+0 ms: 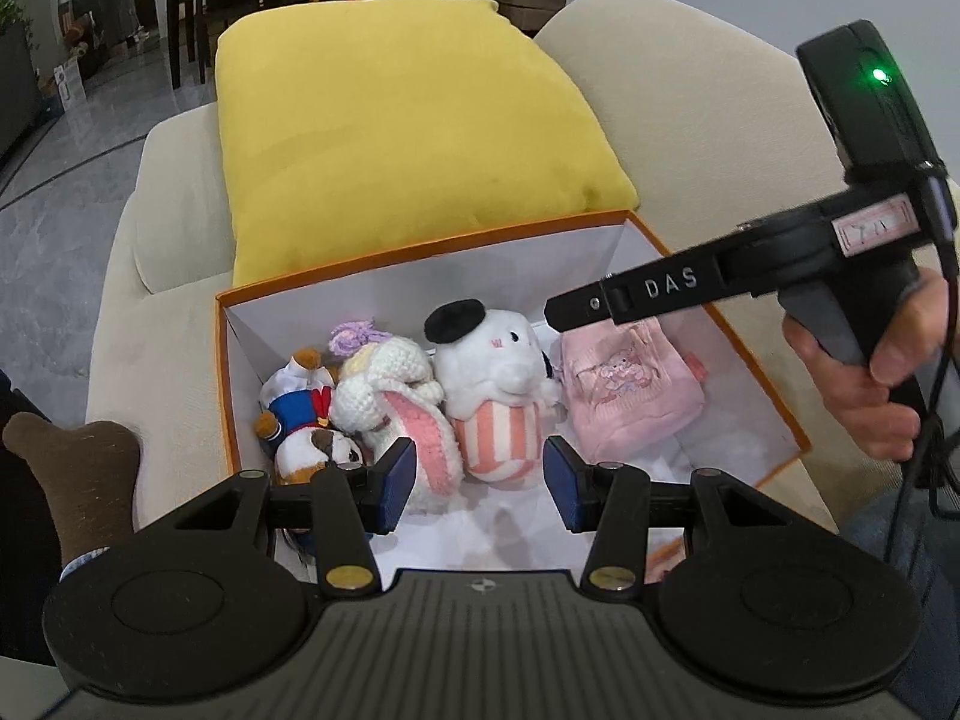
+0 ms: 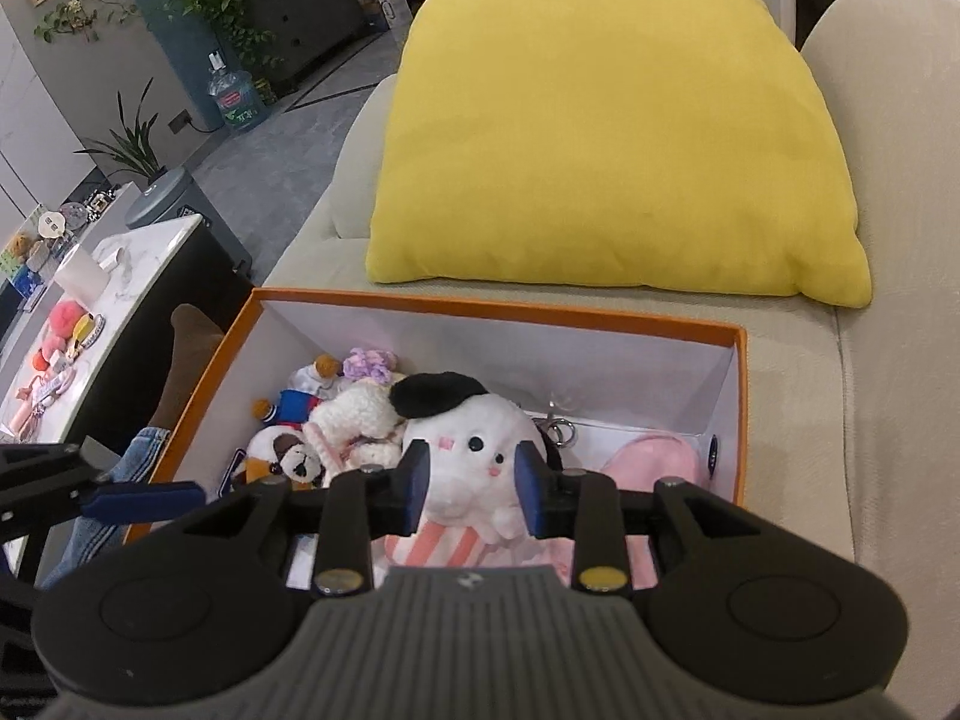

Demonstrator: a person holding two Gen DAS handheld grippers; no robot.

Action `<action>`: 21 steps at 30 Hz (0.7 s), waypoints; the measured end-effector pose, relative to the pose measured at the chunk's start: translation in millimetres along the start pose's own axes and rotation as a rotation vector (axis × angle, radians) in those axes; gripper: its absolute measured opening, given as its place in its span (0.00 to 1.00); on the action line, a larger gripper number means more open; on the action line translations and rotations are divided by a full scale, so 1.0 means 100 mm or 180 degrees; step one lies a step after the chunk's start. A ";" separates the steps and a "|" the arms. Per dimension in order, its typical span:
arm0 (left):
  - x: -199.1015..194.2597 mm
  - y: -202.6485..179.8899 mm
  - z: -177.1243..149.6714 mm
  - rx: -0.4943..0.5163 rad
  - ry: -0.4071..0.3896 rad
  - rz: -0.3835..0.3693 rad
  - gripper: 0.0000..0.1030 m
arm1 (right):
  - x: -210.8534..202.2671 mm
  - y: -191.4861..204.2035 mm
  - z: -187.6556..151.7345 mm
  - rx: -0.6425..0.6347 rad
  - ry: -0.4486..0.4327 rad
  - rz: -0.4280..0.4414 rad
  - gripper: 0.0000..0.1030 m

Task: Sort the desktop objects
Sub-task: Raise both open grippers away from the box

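An orange box [image 1: 223,360] with white inside stands on a beige sofa; it also shows in the right wrist view [image 2: 198,372]. In it lie a white plush with a black beret and striped pink body [image 1: 492,372], a white crocheted doll [image 1: 384,390], a small sailor duck plush [image 1: 300,402], a brown-and-white dog plush [image 1: 318,450] and a pink pouch [image 1: 630,384]. My left gripper [image 1: 479,477] is open and empty above the box's near side. My right gripper [image 2: 471,489] is open, its jaws on either side of the beret plush [image 2: 474,450], not closed on it.
A yellow cushion [image 1: 396,132] lies on the sofa behind the box. A white marble table [image 2: 90,324] with small items stands to the left. A brown plush shape [image 1: 78,468] sits left of the box. The person's hand [image 1: 864,384] holds the right gripper.
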State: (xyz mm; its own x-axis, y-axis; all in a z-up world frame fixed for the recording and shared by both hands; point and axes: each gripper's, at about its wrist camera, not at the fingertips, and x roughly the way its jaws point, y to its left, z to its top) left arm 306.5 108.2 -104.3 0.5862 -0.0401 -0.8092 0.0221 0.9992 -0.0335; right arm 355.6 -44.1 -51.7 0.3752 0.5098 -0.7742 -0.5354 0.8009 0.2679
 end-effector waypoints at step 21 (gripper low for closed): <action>0.03 -0.05 -0.03 -0.0006 0.0091 0.0027 0.53 | 0.08 0.14 -0.13 -0.0854 0.0678 -0.1074 0.34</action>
State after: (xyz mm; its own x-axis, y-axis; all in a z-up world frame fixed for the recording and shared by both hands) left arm 305.9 102.9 -108.7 0.5630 -0.0316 -0.8259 0.0158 0.9995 -0.0275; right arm 340.8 -33.1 -61.5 0.4132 0.1371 -0.9003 -0.5972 0.7871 -0.1543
